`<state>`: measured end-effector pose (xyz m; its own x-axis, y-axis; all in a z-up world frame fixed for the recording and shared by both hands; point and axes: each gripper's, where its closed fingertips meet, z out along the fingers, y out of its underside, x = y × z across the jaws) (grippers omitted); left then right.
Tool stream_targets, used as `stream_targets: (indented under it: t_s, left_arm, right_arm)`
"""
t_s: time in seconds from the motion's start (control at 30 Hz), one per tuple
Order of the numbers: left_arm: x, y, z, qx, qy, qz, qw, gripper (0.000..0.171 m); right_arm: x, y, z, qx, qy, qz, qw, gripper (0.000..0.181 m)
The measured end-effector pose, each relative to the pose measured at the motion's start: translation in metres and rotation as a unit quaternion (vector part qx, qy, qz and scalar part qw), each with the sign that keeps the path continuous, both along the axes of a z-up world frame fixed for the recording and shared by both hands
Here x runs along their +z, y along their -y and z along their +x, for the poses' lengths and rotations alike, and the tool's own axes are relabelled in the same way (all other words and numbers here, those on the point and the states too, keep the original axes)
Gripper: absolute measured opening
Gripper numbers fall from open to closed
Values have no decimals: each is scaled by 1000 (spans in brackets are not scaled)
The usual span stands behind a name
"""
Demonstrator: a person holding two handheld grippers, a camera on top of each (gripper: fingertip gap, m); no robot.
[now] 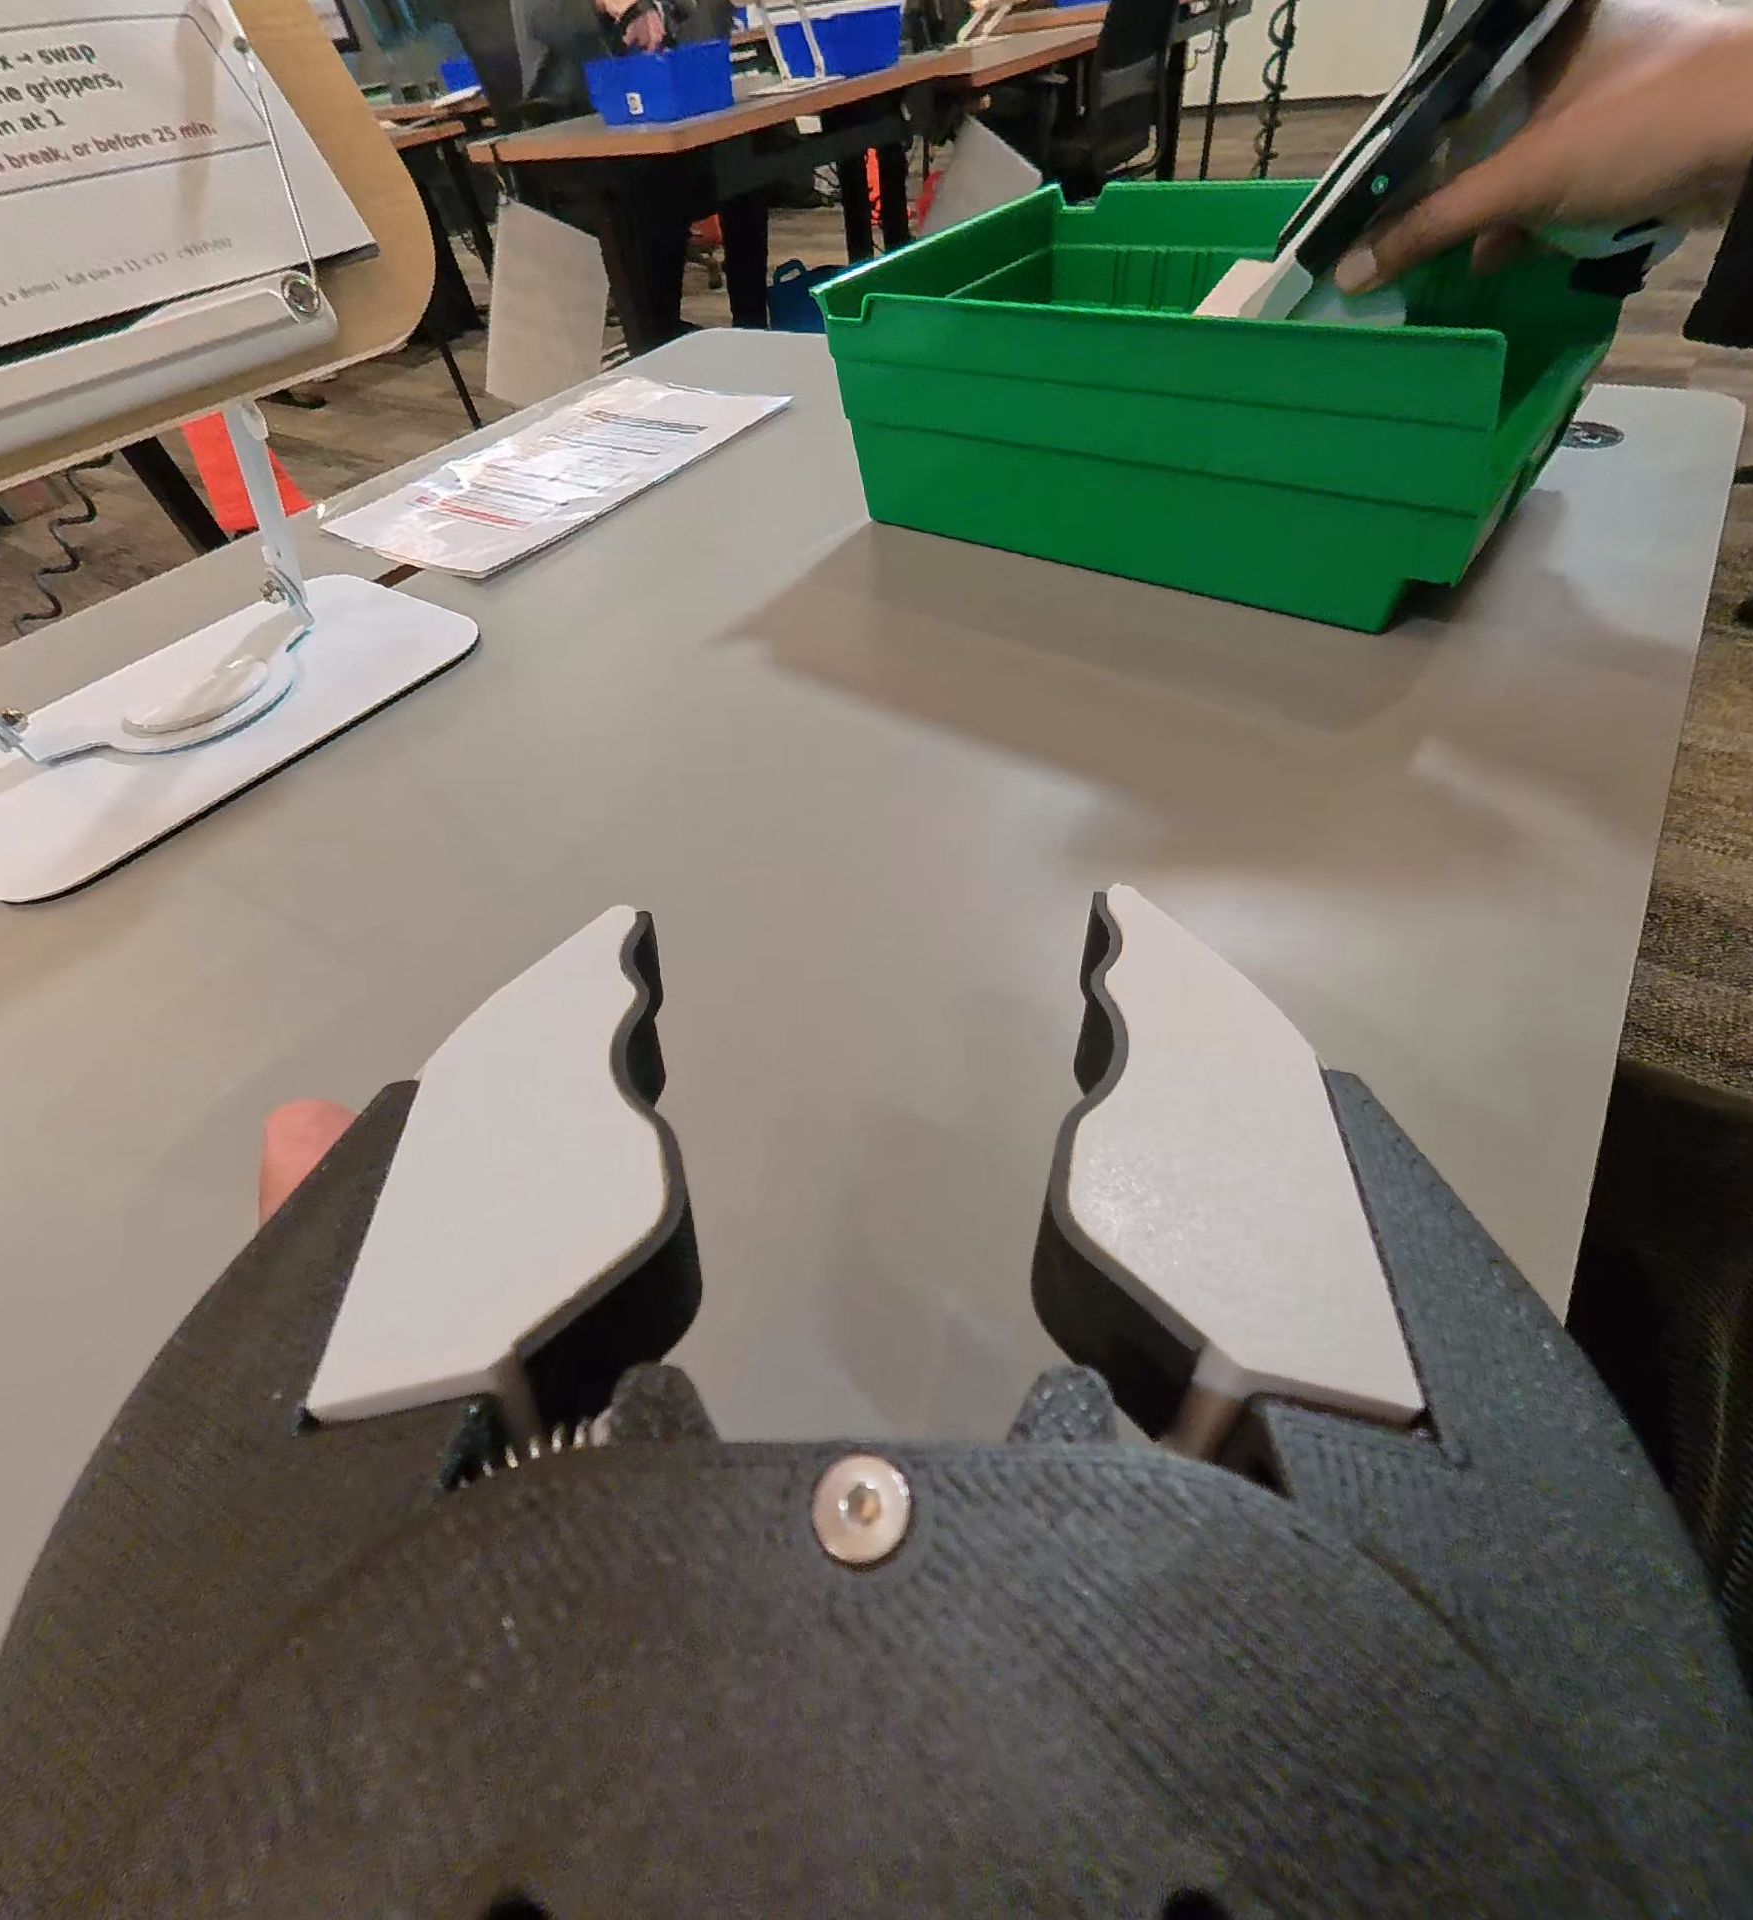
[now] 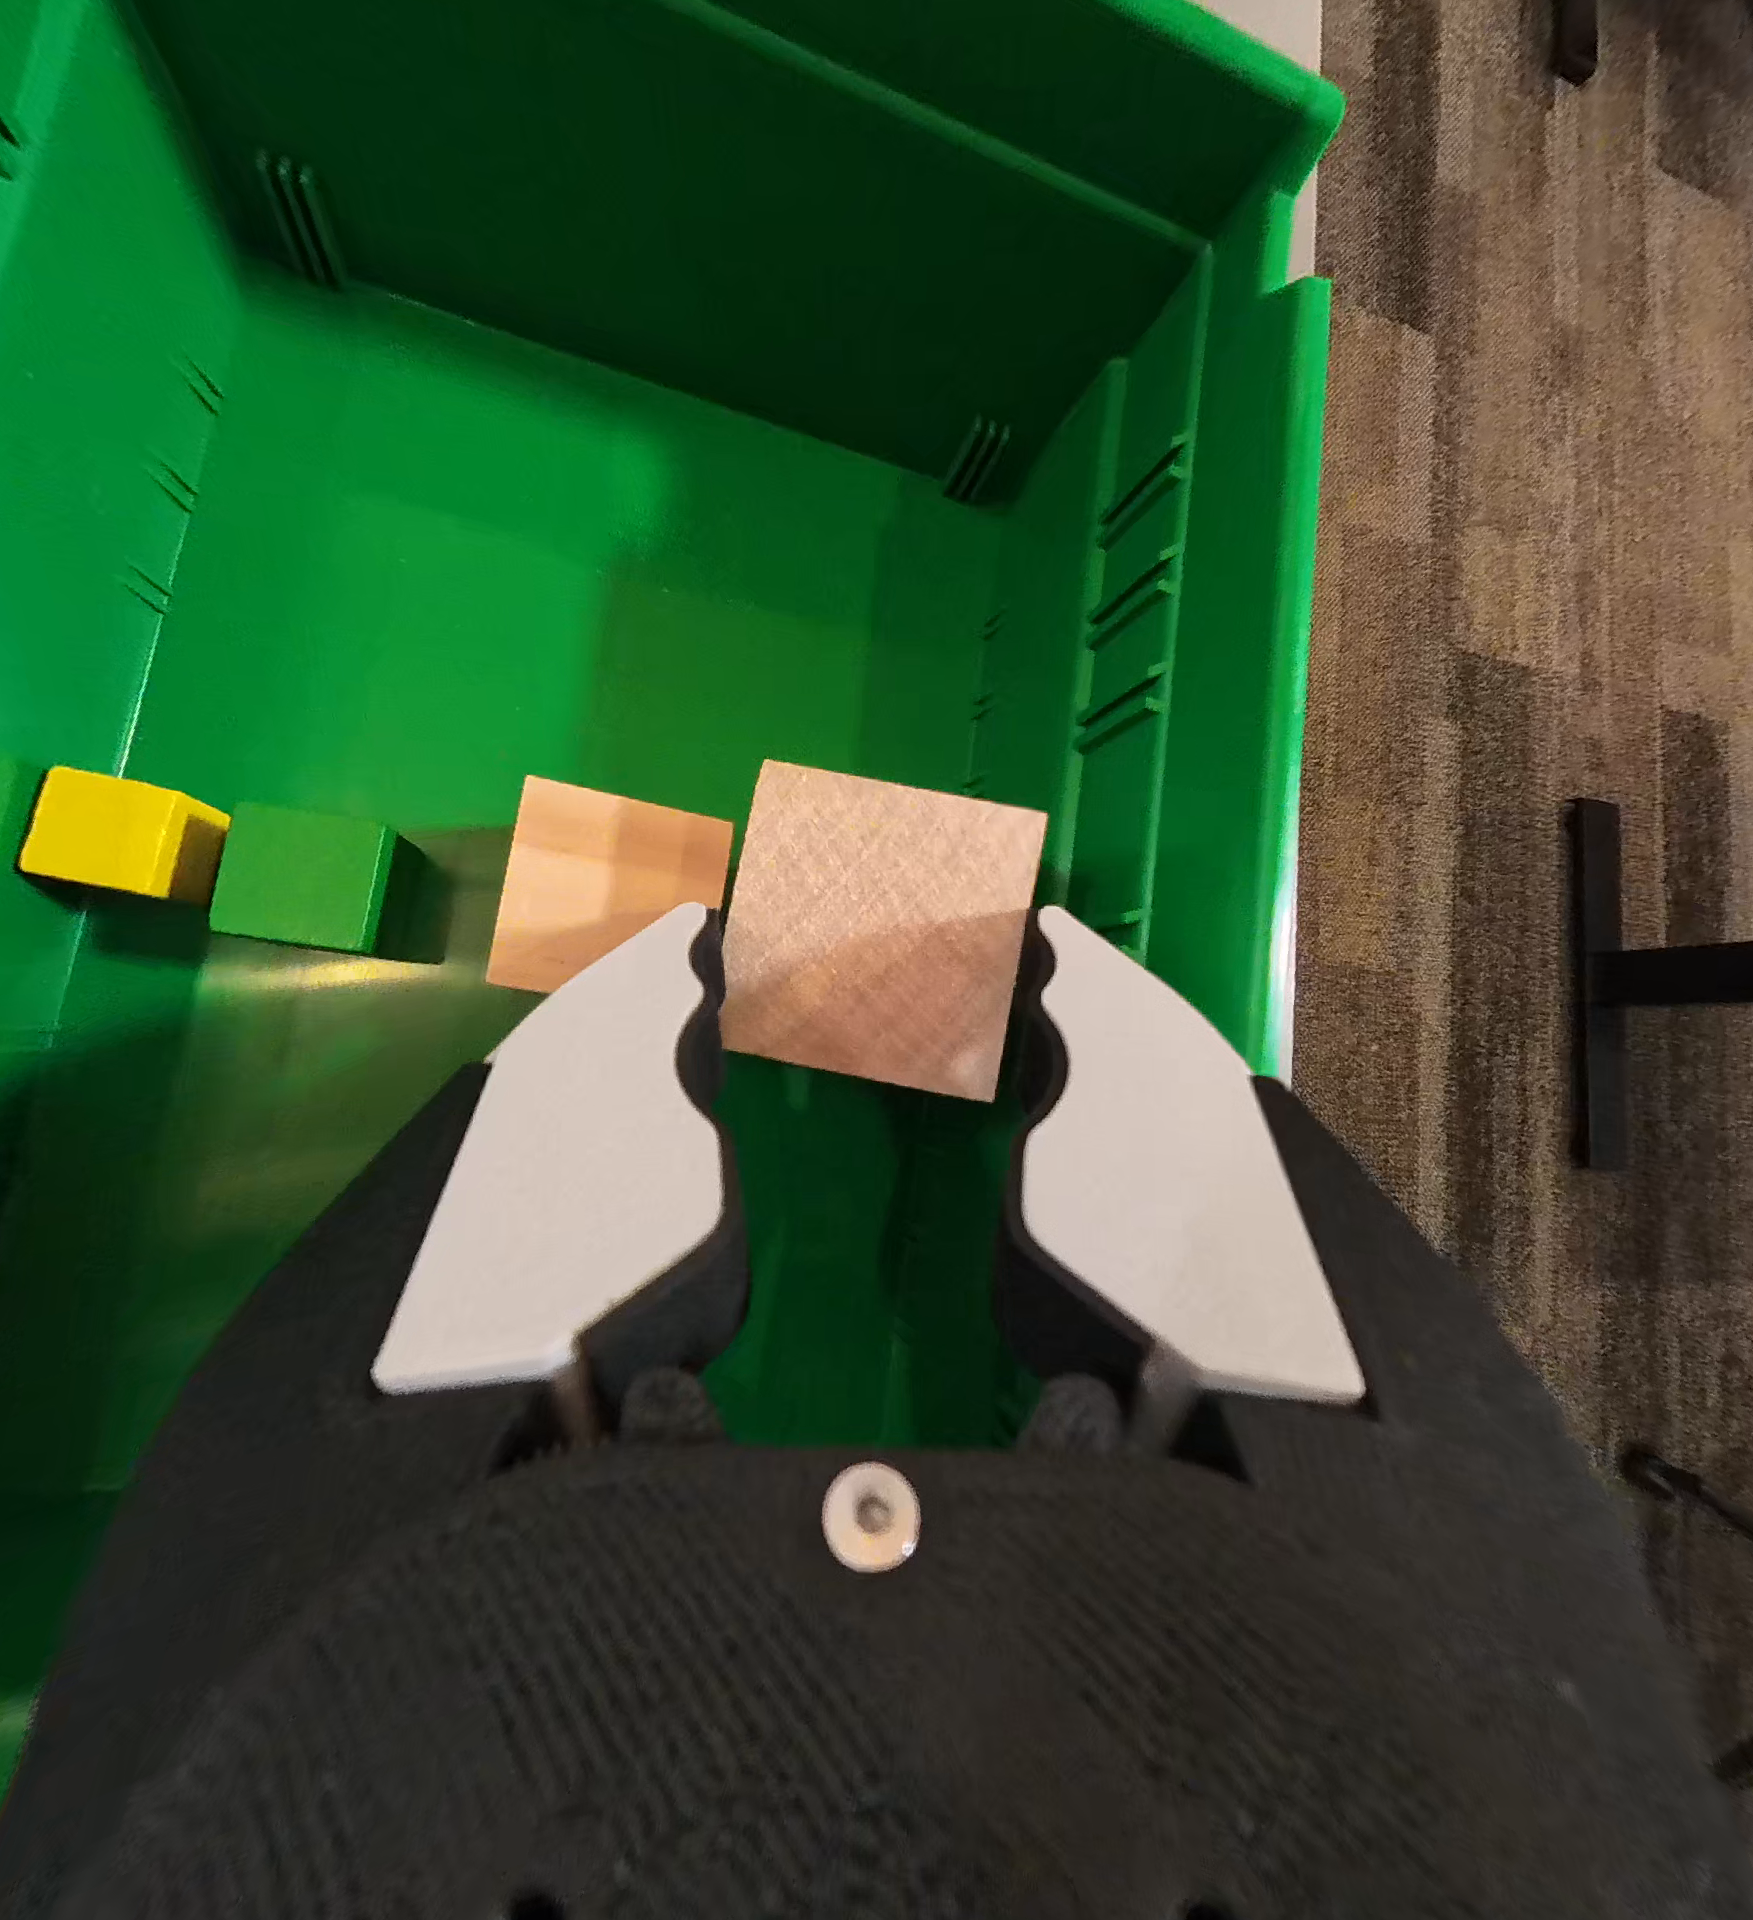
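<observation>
Wooden cube (image 2: 882,925) sits pinched between the right gripper (image 2: 877,961) fingertips, inside the green bin (image 2: 560,582) near its right wall; whether it is lifted off the floor, cannot tell. Second wooden cube (image 2: 607,899) just beside it, then green cube (image 2: 306,878) and yellow cube (image 2: 113,844) in a row. Left gripper (image 1: 877,951) hangs spread wide and empty above the grey table (image 1: 851,748), well apart from the bin, leaving the bin free for the right one.
</observation>
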<state>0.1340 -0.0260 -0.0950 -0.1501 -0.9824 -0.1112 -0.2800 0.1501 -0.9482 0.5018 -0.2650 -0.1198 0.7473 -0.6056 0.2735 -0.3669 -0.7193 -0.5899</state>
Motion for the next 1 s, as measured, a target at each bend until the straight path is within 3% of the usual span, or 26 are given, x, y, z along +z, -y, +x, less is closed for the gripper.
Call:
stream_targets:
  t_s: [0.43, 0.57, 0.83, 0.93, 1.0]
  left_arm:
    - [2, 2, 0, -3, 4, 4, 1000, 78]
    - [2, 3, 0, -3, 4, 5, 1000, 78]
    - [2, 5, 0, -5, 5, 7, 1000, 77]
    - [2, 5, 0, -6, 5, 6, 1000, 77]
    - [3, 6, 0, -6, 5, 7, 1000, 77]
  right_arm:
    - [-1, 1, -2, 4, 16, -16, 1000, 56]
    - [10, 1, 0, 7, 43, -14, 999, 45]
    - [35, -2, -7, 12, 51, 25, 998, 50]
    - [35, -7, -17, 36, 44, 34, 998, 51]
    - [35, -18, -27, 94, 54, 34, 994, 58]
